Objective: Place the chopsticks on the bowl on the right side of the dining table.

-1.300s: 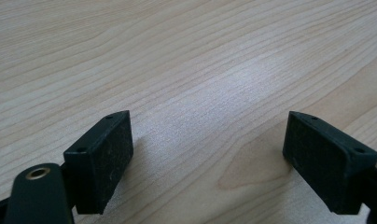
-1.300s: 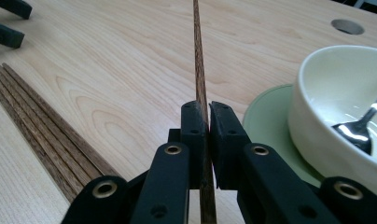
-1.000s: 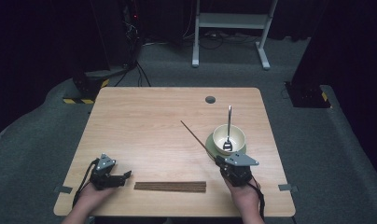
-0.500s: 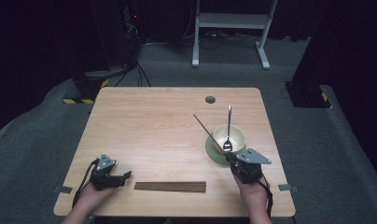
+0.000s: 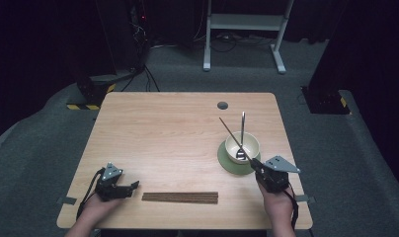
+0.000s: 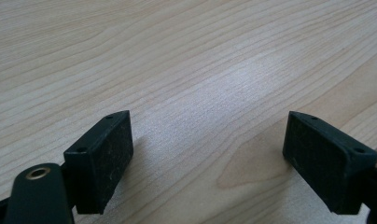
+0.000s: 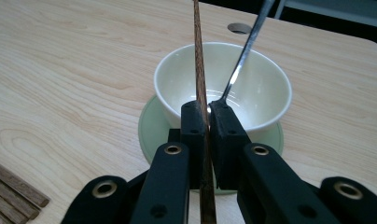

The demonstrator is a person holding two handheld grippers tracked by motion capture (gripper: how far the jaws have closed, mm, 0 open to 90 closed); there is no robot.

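Change since before: my right gripper (image 5: 258,167) has slid rightward along the near edge of the table (image 5: 163,128), and the chopstick (image 5: 233,137) it carries has swung with it, so the tip now points over the far left rim of the bowl (image 5: 242,147) rather than out over bare wood.
Left side: my left gripper (image 5: 131,187) has kept its place at the near left corner.
Right jaws: pressed together on the chopstick (image 7: 198,70), which runs up between the pads and out past them.
Left jaws: spread wide, nothing between them, bare table (image 6: 186,70) beneath.
Chopstick: clamped near its lower end, slanting up and away to the far left, its shaft crossing in front of the bowl (image 7: 224,81).
Bowl: just beyond my right jaws, standing on a green saucer (image 5: 227,160).
Spoon: the spoon (image 5: 242,133) leans in the bowl, handle to the far side, just right of the chopstick.
Spare sticks: the row of chopsticks (image 5: 180,197) lies flat along the near edge, between my two grippers.
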